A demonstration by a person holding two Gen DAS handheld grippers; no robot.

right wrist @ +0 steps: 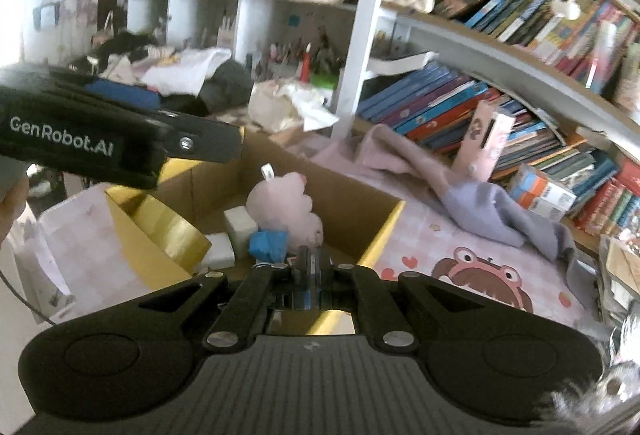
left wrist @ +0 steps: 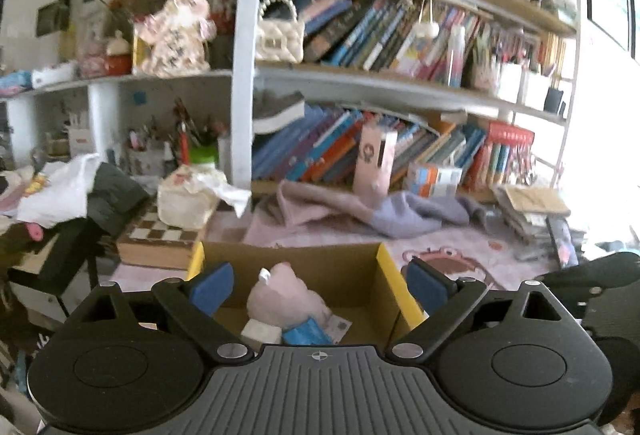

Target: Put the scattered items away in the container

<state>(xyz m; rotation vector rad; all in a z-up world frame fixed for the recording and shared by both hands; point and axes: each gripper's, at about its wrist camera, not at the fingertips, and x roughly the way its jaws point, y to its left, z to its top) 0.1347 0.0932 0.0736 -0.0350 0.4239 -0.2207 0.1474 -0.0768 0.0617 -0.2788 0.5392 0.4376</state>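
The pink plush toy (left wrist: 286, 301) lies low-centre in the cardboard box (left wrist: 360, 275) — soft, light, best pinched mid-body. Left gripper (left wrist: 320, 285) jaws spread empty; right gripper (right wrist: 310, 267) jaws pressed together.

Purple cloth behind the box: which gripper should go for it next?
Left, probably. The left gripper is open and empty above the cardboard box, facing the purple cloth. The right gripper is shut.
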